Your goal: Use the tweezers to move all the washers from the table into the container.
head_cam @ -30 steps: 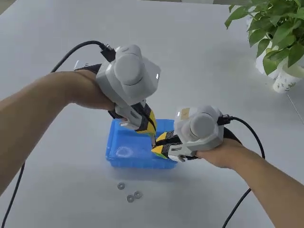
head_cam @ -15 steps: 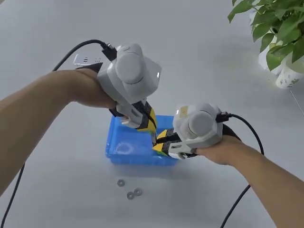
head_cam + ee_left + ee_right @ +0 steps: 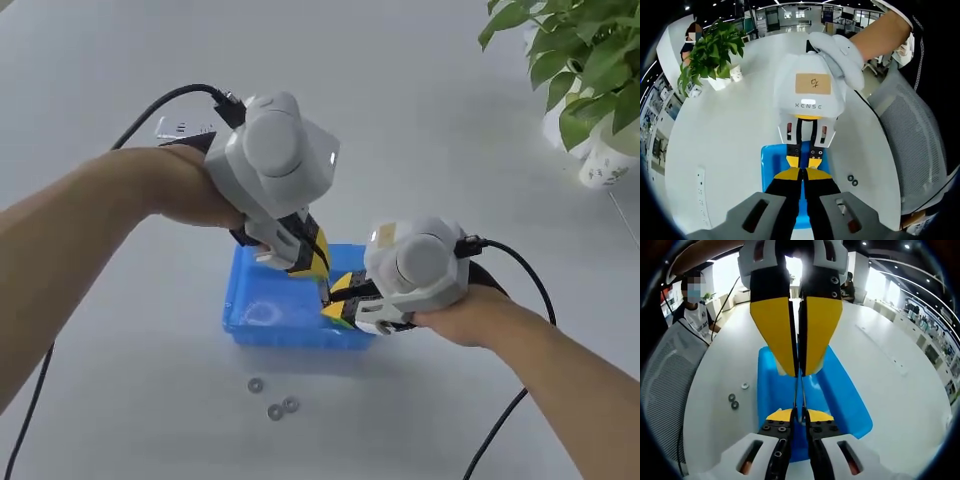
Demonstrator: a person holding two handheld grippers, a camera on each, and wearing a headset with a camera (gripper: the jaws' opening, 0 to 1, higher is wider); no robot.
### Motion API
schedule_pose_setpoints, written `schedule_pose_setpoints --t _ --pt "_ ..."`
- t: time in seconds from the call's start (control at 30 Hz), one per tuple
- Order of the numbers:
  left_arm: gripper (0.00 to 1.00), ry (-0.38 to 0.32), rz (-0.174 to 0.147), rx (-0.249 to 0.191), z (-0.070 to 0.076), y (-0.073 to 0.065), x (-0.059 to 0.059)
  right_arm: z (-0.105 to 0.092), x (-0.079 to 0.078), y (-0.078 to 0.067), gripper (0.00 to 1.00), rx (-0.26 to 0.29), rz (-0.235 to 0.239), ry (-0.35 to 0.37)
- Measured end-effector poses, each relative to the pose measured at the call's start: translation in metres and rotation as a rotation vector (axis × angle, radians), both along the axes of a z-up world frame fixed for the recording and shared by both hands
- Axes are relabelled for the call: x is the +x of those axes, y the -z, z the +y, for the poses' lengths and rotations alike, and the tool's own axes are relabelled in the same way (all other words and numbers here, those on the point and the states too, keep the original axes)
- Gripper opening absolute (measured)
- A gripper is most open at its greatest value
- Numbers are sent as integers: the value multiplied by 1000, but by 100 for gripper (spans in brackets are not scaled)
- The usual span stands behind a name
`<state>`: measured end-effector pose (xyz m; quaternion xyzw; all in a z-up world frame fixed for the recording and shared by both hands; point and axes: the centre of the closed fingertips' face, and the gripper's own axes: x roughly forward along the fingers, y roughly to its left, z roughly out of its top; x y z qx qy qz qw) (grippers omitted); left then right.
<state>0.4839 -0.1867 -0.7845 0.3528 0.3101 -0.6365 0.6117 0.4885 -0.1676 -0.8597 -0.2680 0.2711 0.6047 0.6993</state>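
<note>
A blue container [image 3: 258, 312] sits on the grey table, and both grippers meet tip to tip over its right part. My left gripper [image 3: 318, 274] comes down from the upper left and my right gripper [image 3: 333, 300] points in from the right. In the right gripper view a thin metal strip, the tweezers [image 3: 799, 390], runs from between my right gripper's [image 3: 800, 415] shut jaws up between the left gripper's [image 3: 800, 342] yellow jaws. My left gripper [image 3: 801, 173] is shut too. Three washers [image 3: 274, 402] lie on the table in front of the container; they appear as washers [image 3: 735, 399] and washers [image 3: 852, 180].
A potted plant [image 3: 580, 70] stands at the far right of the table. A white power strip [image 3: 180, 127] lies behind my left hand. Black cables trail from both grippers. A person sits beyond the table's edge [image 3: 692, 315].
The head camera shifted slightly. The grippers, container and washers have stayed in place.
</note>
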Motion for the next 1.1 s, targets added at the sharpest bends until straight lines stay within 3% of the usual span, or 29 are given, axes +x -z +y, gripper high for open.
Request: schedule_pose_setpoints --t 0.6,1.1 --pt "5 -2 -24 10 5 -24 -9 5 -6 -25 11 31 -29 5" --pt "5 -13 -35 21 11 -45 -29 12 -24 -47 11 53 -50 -7"
